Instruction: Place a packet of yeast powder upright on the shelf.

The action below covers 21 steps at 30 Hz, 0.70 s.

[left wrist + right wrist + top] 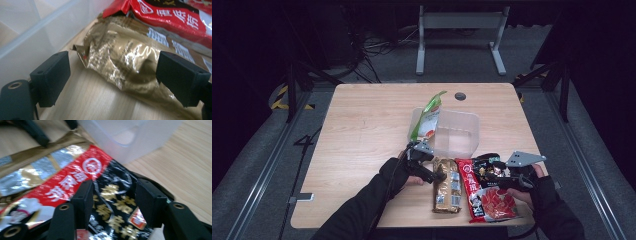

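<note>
Left tool [112,77] is spread wide around the crinkly gold packet [125,62] lying on the surface [362,130] beside the clear bin [454,132]. Right tool [112,200] sits half-spread over the black packet [117,205], not pinching it yet.

We count four snack packets: one gold packet [125,60] between the left jaws, one black packet [112,202] between the right jaws, one red packet [484,197] beside them, and one green packet [426,120] beyond. We also count one clear plastic bin [457,135] past both jaws.
</note>
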Motion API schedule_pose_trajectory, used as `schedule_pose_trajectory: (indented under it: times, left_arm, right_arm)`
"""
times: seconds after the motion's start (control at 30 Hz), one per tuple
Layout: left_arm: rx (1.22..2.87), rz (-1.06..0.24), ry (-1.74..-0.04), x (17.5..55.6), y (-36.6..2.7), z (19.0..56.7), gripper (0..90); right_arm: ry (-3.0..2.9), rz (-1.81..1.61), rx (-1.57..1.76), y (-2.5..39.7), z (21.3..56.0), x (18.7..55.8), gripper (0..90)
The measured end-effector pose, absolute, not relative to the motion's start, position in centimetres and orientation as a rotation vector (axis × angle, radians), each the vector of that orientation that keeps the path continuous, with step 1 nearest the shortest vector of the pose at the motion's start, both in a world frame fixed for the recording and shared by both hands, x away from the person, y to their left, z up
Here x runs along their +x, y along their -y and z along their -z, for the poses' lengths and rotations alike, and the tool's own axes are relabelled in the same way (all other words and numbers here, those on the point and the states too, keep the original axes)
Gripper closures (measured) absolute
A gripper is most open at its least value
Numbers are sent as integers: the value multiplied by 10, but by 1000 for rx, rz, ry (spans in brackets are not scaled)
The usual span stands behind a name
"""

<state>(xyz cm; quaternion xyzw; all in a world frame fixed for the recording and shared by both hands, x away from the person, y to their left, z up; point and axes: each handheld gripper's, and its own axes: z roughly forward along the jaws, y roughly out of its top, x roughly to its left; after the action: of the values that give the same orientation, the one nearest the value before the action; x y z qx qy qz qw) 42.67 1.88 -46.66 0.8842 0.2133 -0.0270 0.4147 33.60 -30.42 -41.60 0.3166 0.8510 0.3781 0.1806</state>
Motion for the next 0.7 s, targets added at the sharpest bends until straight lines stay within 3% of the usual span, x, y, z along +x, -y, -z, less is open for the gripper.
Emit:
schedule_pose_trajectory:
  times: [0.2, 0.53, 0.7]
  left_arm:
    - [2224, 69, -529, 427, -18, 467, 144]
    - [2222, 95, -553, 427, -19, 468, 161]
    - [2215, 110, -549, 428, -19, 469, 165]
  right_arm:
    - [-2467, -1100, 864, 281, 412, 327, 555]
    - [-2647, -1087, 746, 228, 416, 309, 672]
    - [-2691, -1016, 787, 218, 424, 312, 631]
